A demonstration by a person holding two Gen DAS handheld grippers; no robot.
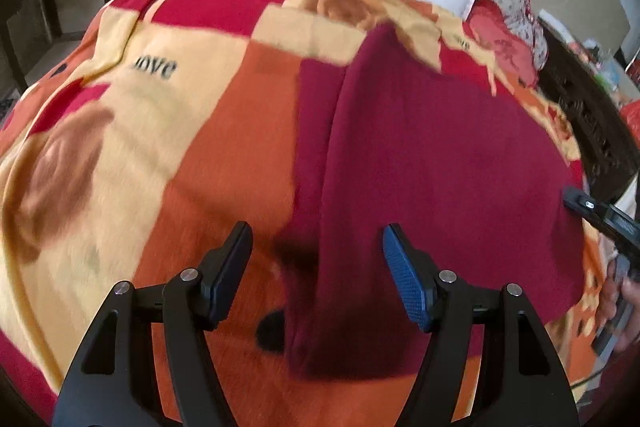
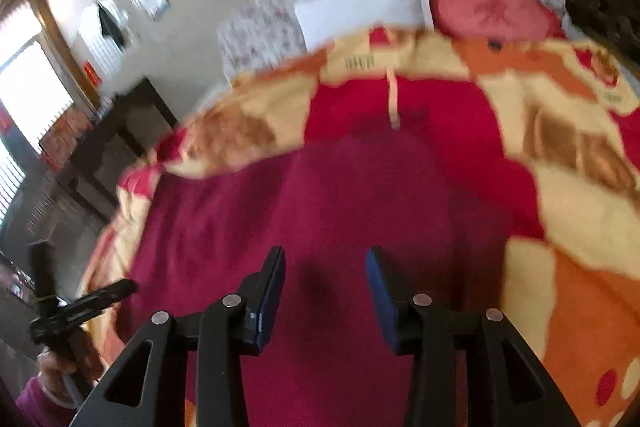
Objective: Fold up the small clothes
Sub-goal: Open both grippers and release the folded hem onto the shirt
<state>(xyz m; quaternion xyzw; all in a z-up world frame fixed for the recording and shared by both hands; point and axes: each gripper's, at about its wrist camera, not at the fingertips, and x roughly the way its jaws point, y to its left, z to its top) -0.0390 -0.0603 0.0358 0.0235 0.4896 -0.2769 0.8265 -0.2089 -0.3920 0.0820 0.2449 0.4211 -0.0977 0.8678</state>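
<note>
Maroon garment, knit or fleece by its look: lies spread on patterned blanket over bed, one lengthwise fold ridge at its left side. Likely light, limp, non-slip; best pinched at a hem corner or along the folded edge. Left gripper: jaws wide, empty, hovering above cloth. Right gripper: jaws parted, empty, above cloth.

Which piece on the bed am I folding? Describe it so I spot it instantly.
Find the bed's patterned blanket, orange, cream and red with "love" printed on it. Lying flat on it is the maroon garment, the only plain, unpatterned cloth there, darker than the blanket's red patches.
</note>
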